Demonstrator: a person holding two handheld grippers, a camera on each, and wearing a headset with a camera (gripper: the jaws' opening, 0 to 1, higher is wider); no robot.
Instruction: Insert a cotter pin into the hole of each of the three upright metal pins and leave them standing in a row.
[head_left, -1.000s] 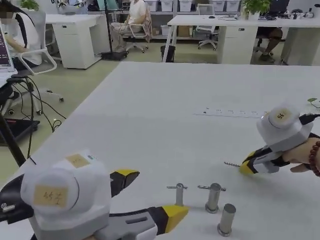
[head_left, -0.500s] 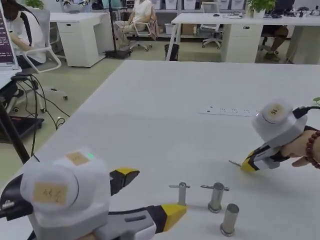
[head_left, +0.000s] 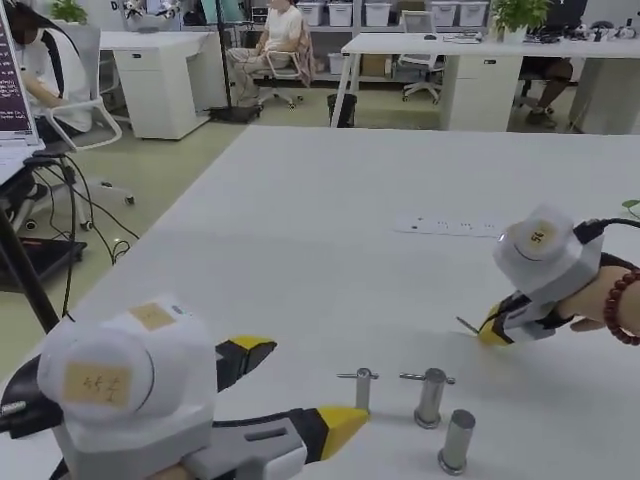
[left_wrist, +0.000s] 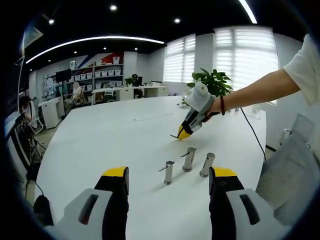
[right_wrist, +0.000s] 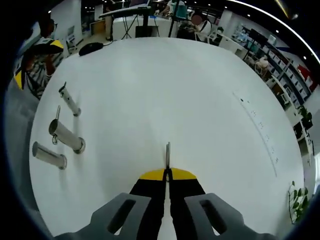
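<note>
Compared with a second ago, the right claw (head_left: 488, 333) has leaned a little further toward the row of pins. Its tip is close to the same patch of the desk (head_left: 330, 220), and the left claw (head_left: 296, 388) has barely shifted.

The right claw's jaws are pressed together on the loose cotter pin (right_wrist: 167, 155). They pinch it by one end so that the rest of the wire sticks straight out ahead of the yellow tips. That hold probably keeps the free end clear, so it can be steered into a hole like a needle. The claw is tilted low, with the wire just above the desk.

The left claw is spread wide and holds nothing. It hangs near the row, on the person's side. It is likely waiting there to steady a pin when the wire is pushed in.

Three metal pins stand upright on the desk. The first pin (head_left: 363, 390) and the middle pin (head_left: 430, 396) each have one of the fitted cotter pins (head_left: 352, 375) crosswise through the top. The bare pin (head_left: 457, 441) stands at the end of the row, nearest the person, and has no wire in it.

The bare pin lies apart from the right claw, nearer the person than the wire's free end. The wire does not point at it now. The claw would probably have to swing round and rise to the level of the hole.
</note>
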